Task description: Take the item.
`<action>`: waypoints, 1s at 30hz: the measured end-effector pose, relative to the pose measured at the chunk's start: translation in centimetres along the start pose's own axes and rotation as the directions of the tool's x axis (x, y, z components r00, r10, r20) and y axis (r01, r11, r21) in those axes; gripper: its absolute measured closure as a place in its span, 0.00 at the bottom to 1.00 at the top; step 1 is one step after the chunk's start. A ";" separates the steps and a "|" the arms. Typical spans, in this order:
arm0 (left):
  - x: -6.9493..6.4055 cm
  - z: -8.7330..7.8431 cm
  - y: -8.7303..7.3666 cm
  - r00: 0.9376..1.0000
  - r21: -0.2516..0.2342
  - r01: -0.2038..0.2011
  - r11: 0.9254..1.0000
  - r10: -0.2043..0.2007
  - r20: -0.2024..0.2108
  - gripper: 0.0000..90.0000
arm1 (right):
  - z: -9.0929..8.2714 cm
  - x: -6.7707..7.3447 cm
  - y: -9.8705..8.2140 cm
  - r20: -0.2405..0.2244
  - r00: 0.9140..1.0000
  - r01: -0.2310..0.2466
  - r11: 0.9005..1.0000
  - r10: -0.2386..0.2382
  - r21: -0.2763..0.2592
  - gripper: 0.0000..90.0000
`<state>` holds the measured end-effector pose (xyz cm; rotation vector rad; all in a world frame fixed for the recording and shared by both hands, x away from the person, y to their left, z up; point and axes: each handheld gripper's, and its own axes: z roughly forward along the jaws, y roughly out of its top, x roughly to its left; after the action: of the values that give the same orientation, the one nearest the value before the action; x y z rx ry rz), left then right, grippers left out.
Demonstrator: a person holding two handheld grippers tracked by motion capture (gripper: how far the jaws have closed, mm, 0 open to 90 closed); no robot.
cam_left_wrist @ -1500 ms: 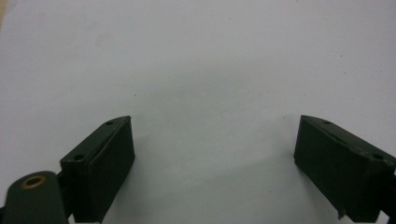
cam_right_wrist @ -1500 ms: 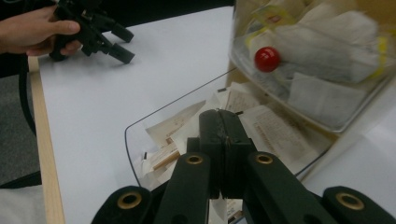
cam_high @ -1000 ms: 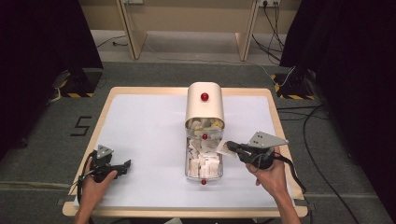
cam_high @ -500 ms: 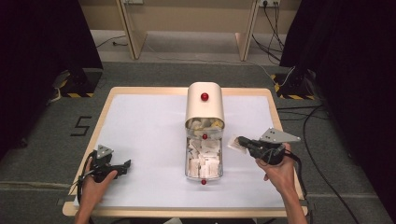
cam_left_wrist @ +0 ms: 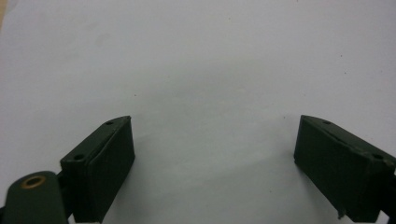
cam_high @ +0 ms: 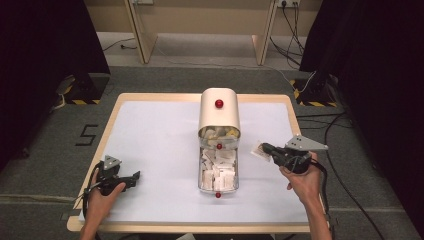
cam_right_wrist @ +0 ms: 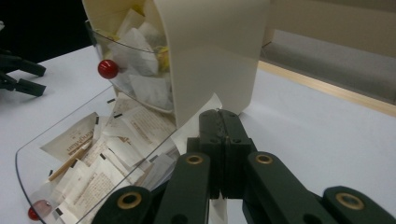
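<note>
A cream box [cam_high: 219, 112] with a red knob stands at the table's middle, and its clear drawer [cam_high: 235, 167] is pulled out toward me, full of white paper sachets [cam_high: 218, 166]. To the drawer's right, my right gripper [cam_high: 265, 149] is shut on one white sachet [cam_high: 259, 150]. In the right gripper view the jaws [cam_right_wrist: 219, 114] are pressed together with that sachet [cam_right_wrist: 205, 109] sticking out past the tips, close to the box [cam_right_wrist: 210, 46] and the drawer [cam_right_wrist: 42, 140]. My left gripper [cam_high: 133, 178] rests open at the front left. Its fingers [cam_left_wrist: 105, 163] stand wide apart over bare white table.
The white table top [cam_high: 150, 135] has a wooden rim [cam_high: 292, 107]. A second clear drawer [cam_high: 220, 134] inside the box holds more sachets. Dark curtains, cables and floor surround the table.
My right gripper has moved to the right, away from the drawer, carrying the sachet with it. The left gripper has stayed put.
</note>
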<state>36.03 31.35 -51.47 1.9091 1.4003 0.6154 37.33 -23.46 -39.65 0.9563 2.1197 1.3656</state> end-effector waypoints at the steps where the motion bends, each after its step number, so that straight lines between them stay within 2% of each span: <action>1: 0.0 0.0 0.0 1.000 0.000 0.000 1.000 0.000 0.000 0.13 | 0.0 0.0 0.0 0.000 1.000 0.000 1.000 0.000 0.000 1.00; 13: 0.0 0.0 0.0 1.000 0.000 0.000 1.000 0.000 0.000 0.13 | -0.1 -1.9 -0.8 0.054 0.998 -0.038 0.999 0.038 0.000 1.00; 30: 0.0 0.0 0.0 1.000 0.000 0.000 1.000 0.000 0.000 0.13 | 0.6 -5.1 -3.4 0.129 0.986 -0.109 0.993 0.103 0.043 1.00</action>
<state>36.03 31.36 -51.47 1.9093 1.4003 0.6152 40.05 -27.86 -43.04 1.1595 2.0423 1.2705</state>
